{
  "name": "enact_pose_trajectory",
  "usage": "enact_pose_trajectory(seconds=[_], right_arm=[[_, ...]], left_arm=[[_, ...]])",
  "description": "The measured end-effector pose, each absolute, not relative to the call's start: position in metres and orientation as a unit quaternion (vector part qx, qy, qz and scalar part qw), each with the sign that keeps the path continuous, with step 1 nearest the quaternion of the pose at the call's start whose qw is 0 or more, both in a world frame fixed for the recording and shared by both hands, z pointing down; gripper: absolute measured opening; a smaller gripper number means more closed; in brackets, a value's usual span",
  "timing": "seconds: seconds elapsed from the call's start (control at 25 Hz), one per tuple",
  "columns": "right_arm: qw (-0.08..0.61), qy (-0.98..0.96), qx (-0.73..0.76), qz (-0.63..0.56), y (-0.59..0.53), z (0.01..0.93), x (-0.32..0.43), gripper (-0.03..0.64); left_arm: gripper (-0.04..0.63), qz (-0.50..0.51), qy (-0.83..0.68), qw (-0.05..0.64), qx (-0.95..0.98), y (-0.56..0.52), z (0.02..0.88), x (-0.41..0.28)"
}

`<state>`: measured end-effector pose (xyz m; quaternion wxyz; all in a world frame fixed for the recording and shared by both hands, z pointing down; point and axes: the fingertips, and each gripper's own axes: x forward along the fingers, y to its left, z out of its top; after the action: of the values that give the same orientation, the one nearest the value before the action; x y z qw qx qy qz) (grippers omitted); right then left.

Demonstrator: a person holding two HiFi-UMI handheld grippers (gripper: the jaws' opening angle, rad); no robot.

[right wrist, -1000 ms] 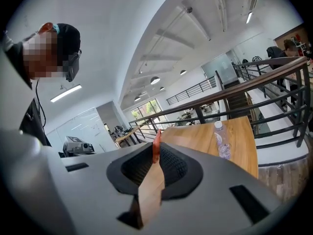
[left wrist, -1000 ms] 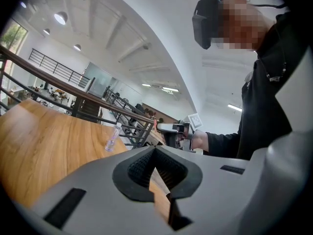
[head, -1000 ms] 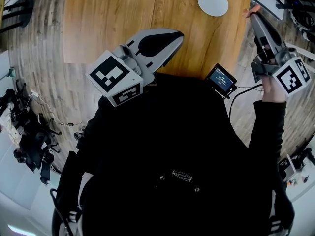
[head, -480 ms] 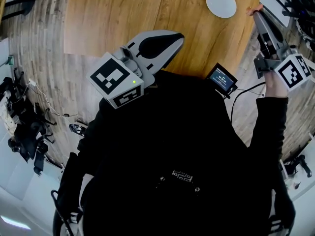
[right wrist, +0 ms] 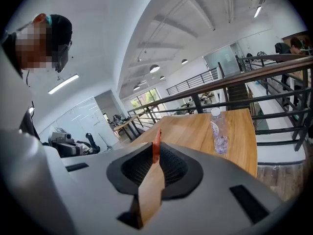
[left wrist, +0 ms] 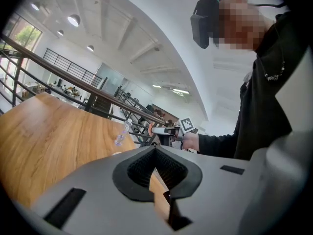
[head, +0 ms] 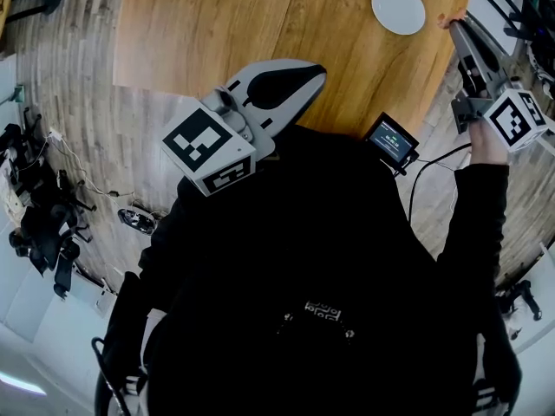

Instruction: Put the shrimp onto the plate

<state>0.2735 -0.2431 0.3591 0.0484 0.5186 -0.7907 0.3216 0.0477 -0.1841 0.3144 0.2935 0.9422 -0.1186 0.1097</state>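
1. The right gripper (right wrist: pixel 156 153) is clamped on the shrimp (right wrist: pixel 156 145). Its jaws are drawn in to a narrow gap, with the orange-red body pinched at their tips.
2. In the right gripper view the shrimp shows as a thin sliver. Its long axis stands roughly upright and rises above the jaw tips. Which end is head and which is tail cannot be told.
3. From the head view the right gripper (head: pixel 453 22) is held over the right edge of the wooden table (head: pixel 225 24). The shrimp (head: pixel 447 17) pokes out of its tip, toward the plate.
4. The white plate (head: pixel 398 8) lies bare on the table near that edge, just beside the gripper's tip. The shrimp is off to its right and is not on it.
5. The left gripper (head: pixel 319 69) is held over the near edge of the table, well apart from the plate, its nose pointing across the wood.
6. In its own view the left gripper (left wrist: pixel 155 148) has its jaw tips together, with nothing between them.
7. A clear plastic bottle (right wrist: pixel 219 131) stands upright on the table beyond the right gripper.
8. A small lit screen (head: pixel 392 139) sits at the person's chest, at the table's near edge, with a cable trailing from it.
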Motion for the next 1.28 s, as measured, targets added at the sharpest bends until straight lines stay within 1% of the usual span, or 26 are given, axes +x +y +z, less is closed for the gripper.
enact_pose_trajectory(seconds=[0.24,1.28], right_arm=[[0.055,-0.788,0.512,0.337,-0.249,0.383,0.281,0.057],[0.155,-0.762,0.485,0.399,-0.266,0.49,0.294,0.057]], left_arm=[[0.005,0.112,-0.134,0.3,0.938,-0.18,0.317,0.042],[0.005,0.121,-0.169,0.326,0.922,-0.168,0.328,0.018]])
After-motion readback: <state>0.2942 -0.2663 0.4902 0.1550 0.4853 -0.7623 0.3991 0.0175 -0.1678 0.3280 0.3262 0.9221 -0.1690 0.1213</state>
